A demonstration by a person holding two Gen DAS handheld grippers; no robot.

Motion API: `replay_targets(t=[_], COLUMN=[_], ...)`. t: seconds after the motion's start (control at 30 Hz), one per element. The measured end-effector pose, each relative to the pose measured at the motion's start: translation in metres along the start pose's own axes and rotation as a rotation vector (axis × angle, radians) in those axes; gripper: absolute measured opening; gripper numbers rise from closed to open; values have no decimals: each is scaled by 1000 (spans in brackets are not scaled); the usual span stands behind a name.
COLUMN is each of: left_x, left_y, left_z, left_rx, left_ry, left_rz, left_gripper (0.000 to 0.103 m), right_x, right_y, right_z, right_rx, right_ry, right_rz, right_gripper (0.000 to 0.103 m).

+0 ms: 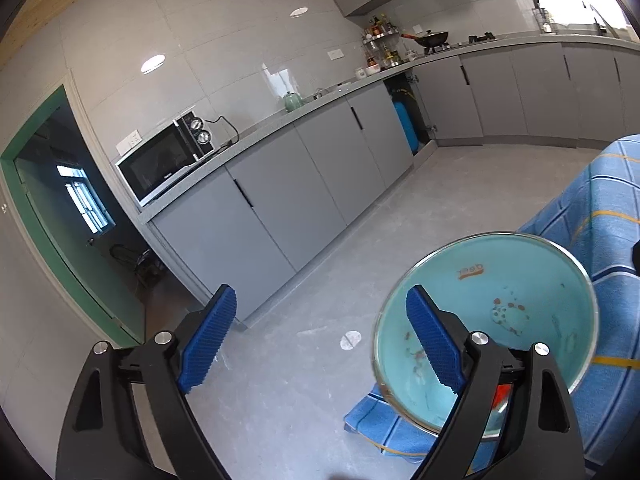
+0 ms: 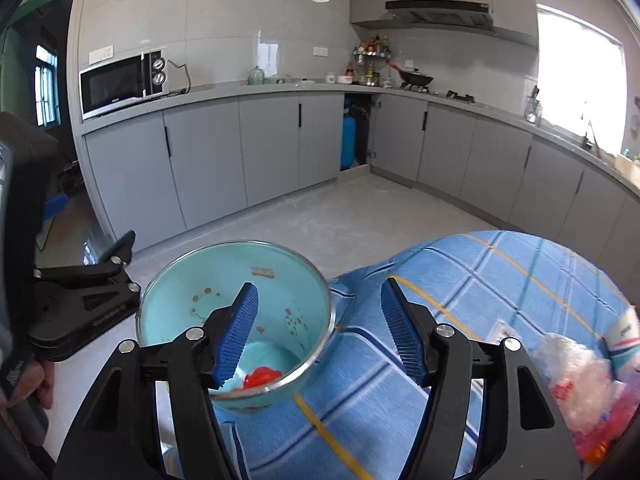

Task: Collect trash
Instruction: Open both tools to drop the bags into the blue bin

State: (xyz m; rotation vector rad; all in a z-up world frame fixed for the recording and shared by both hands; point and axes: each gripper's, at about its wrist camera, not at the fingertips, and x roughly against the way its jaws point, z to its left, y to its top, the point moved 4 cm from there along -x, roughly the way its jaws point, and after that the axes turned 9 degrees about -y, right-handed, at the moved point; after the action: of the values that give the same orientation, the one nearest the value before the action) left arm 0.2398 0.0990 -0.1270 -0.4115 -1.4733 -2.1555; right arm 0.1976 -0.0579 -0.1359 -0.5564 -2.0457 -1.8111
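My left claw (image 1: 320, 344) is spread wide w/ nothing in it; right claw (image 2: 320, 332) also apart, empty. Red trash (image 2: 262, 376) sits inside the teal bowl (image 2: 236, 280) at the edge of the blue-checked worktop (image 2: 500, 280). Plastic wrappers (image 2: 580, 376) lie far right.

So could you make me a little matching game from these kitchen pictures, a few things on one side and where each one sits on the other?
Things:
1. red scrap
2. microwave
3. wok
4. clear plastic wrappers

Places:
A. on the stove under the range hood
B. on the blue checked cloth, at the right edge of the right wrist view
C. in the bottom of the light blue bowl
D. at the left end of the grey counter, beside the doorway

Pairs: 1-C, 2-D, 3-A, 4-B
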Motion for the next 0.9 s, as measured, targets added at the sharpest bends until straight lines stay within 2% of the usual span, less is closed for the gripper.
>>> replay_targets(t=[0.17,0.27,0.37,0.67,0.9], left_x=[20,41,62,130,174], left_y=[4,9,12,9,-10], left_z=[-21,-48,-76,-164,-212], left_rx=[-10,-45,-80,-190,-256], left_ry=[-58,-111,-173,-355,-454], left_rz=[-25,-62,-97,-185,-223], left_gripper=[87,92,93,97,97], right_x=[40,65,89,153,175], right_y=[-9,-21,-35,-96,-147], right_z=[-36,-65,-96,-186,-218], right_rx=[-2,-14,-33,-145,-201], right_ry=[-93,-158,-225,-433,-540], right_rz=[-21,-32,-36,-17,21], right_gripper=[70,72,73,78,78])
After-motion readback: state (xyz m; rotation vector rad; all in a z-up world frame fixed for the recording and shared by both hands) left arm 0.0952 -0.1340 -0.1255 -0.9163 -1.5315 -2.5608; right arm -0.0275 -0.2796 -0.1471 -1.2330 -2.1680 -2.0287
